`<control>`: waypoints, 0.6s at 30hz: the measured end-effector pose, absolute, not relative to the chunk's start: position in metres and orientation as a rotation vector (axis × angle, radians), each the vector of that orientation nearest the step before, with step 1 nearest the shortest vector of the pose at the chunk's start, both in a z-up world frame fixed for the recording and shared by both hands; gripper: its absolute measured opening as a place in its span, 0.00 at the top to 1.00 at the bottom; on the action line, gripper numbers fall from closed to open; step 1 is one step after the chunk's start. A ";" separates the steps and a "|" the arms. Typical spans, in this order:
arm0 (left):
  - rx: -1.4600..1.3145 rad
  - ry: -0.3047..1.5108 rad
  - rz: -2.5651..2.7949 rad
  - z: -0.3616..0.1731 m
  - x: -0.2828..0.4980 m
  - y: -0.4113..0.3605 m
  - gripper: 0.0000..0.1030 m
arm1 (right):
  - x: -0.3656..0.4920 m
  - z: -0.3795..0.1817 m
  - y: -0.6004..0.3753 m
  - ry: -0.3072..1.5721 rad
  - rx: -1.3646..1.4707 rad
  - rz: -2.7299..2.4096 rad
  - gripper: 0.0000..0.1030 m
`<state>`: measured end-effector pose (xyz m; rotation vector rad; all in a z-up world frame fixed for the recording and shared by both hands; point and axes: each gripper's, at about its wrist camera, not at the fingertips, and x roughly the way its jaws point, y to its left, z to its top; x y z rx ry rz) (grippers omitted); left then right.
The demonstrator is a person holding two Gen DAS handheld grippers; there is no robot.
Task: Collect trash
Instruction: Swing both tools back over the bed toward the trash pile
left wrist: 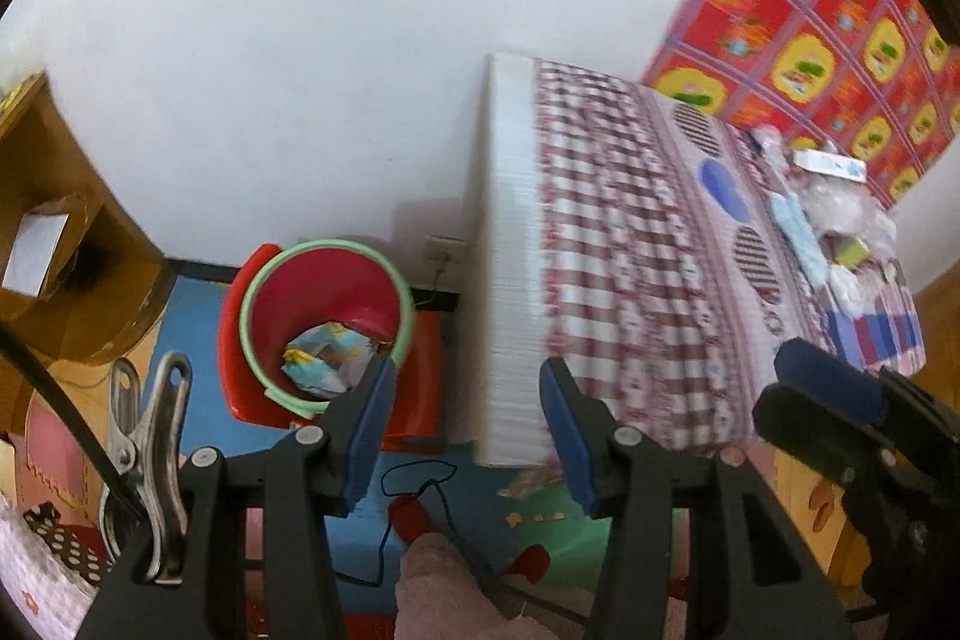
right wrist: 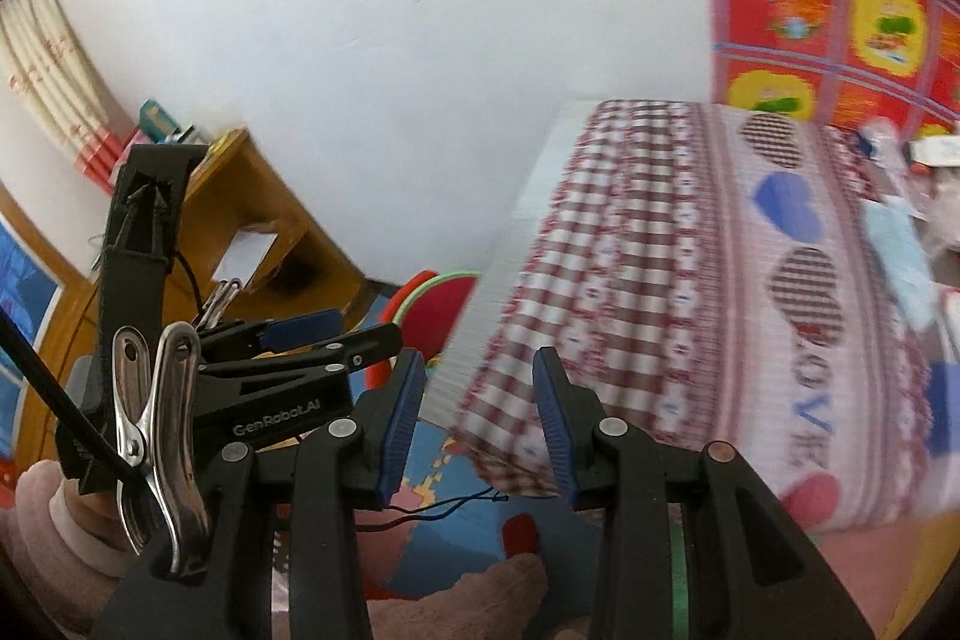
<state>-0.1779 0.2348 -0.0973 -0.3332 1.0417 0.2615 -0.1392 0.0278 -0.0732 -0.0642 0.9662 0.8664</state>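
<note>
The left gripper (left wrist: 465,430) has its jaws spread wide with nothing between its blue pads (left wrist: 367,430); it hangs above the floor mat (left wrist: 360,532), aimed between a bin and a bed. The right gripper (right wrist: 477,421) is likewise wide open and empty, held just beside the left one: in the left wrist view it shows at the lower right edge, cut off by the frame, and in the right wrist view the left gripper juts in from the left with its pads apart.

Just beyond the left gripper's left finger stands the red trash bin (left wrist: 327,280) with a pale green rim, on the floor against the white wall (left wrist: 270,40). Crumpled trash (left wrist: 324,358), a wad of white, blue and yellow paper or wrapper, lies at its bottom, partly hidden by the fingertip. In the right wrist view only a sliver of the bin shows behind the bed's corner.

The bed (left wrist: 630,280), covered in a red-and-white checked sheet with hearts, runs away to the right. At its far end lies a pile of loose items (left wrist: 840,232): a light blue piece, a white box, clear plastic, a yellow-green block. Motion blur makes them hard to name; they may be more trash. A wooden shelf unit (left wrist: 54,244) stands left of the bin, cut off by the lens edge. A thin dark cord (left wrist: 420,484) lies on the mat below the grippers.
</note>
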 end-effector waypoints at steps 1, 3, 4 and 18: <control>-0.329 1.040 0.252 -0.096 -0.176 0.228 0.49 | -0.139 -0.071 0.016 0.959 -0.059 0.851 0.62; -0.321 1.039 0.233 -0.092 -0.172 0.212 0.49 | -0.136 -0.068 0.001 0.954 -0.048 0.832 0.62; -0.314 1.039 0.223 -0.090 -0.170 0.204 0.49 | -0.136 -0.067 -0.008 0.950 -0.040 0.819 0.62; -0.250 1.030 0.111 -0.073 -0.145 0.091 0.49 | -0.121 -0.050 -0.116 0.905 0.025 0.690 0.62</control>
